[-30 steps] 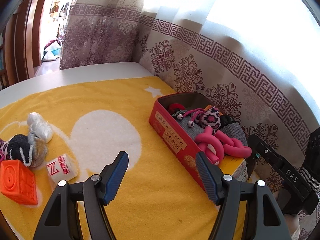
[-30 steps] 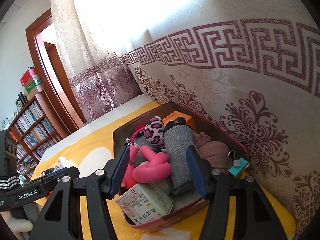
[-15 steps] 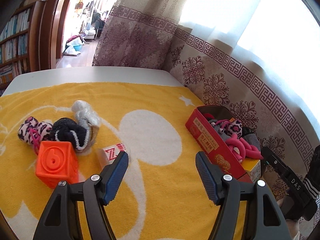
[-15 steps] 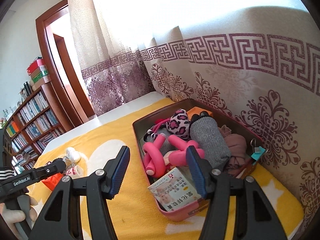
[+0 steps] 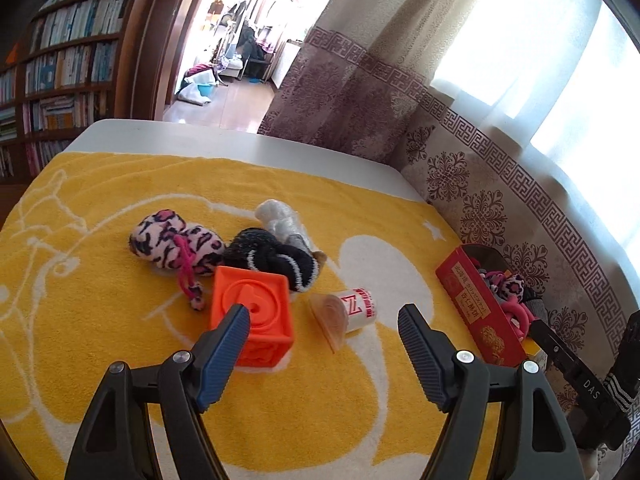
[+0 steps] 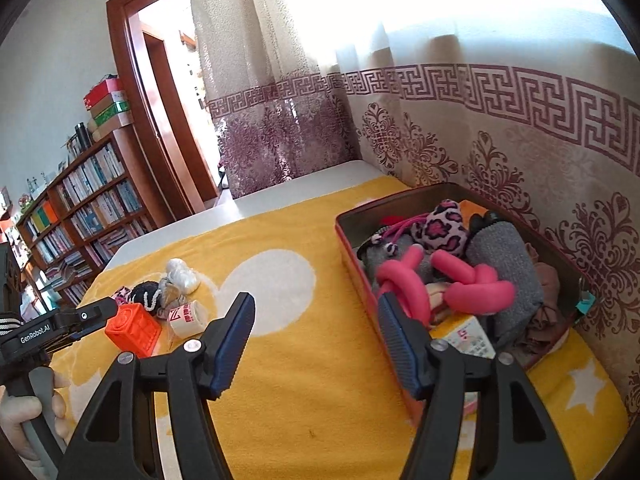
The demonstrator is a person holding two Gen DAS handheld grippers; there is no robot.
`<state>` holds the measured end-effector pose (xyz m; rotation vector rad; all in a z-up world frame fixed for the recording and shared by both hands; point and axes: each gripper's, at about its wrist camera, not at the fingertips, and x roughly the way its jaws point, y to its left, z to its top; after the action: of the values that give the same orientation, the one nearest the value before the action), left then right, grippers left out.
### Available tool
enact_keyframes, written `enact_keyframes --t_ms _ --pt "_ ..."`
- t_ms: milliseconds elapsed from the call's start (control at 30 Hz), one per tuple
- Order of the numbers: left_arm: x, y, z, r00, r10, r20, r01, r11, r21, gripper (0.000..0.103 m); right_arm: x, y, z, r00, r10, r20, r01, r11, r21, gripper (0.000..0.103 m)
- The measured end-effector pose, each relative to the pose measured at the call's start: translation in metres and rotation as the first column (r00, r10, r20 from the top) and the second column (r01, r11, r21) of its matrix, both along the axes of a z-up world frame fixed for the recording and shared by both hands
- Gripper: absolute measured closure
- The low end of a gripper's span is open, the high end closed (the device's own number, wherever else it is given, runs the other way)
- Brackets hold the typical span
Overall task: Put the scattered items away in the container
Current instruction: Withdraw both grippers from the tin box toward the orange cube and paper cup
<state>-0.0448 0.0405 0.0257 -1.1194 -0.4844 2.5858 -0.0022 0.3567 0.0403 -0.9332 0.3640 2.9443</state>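
Yellow towel (image 5: 120, 184) holds loose items; wide-open, empty left gripper (image 5: 324, 354) faces the orange block (image 5: 252, 316), likely next for the red box (image 5: 476, 304).

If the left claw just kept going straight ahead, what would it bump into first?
Probably the small white cup lying on its side, between the open left gripper's fingers; the orange cube sits just off the left fingertip. Depth is uncertain.
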Motion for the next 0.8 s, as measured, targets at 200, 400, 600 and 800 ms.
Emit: enact_keyframes --t_ms 200,400,600,800 --pt "0.004 -0.036 -0.016 0.996 0.074 0.041 -0.074 0.997 0.002 0.025 -0.017 -0.028 -0.008 0.995 0.085 0.046 -0.085 0.996 -0.007 0.034" --pt "0.006 -0.05 -0.028 0.993 0.097 0.065 -0.099 0.995 0.026 0.025 -0.036 -0.06 -0.015 0.981 0.171 0.097 -0.173 0.985 0.014 0.033" --pt "0.004 -0.045 -0.041 0.992 0.087 0.088 -0.091 0.995 0.033 0.025 -0.06 -0.086 -0.02 0.956 0.252 0.149 -0.253 0.967 -0.008 0.033" --pt "0.005 -0.04 -0.046 0.993 0.068 0.097 -0.07 0.997 0.026 0.025 -0.086 -0.11 -0.029 0.935 0.296 0.194 -0.304 0.953 0.012 0.033"
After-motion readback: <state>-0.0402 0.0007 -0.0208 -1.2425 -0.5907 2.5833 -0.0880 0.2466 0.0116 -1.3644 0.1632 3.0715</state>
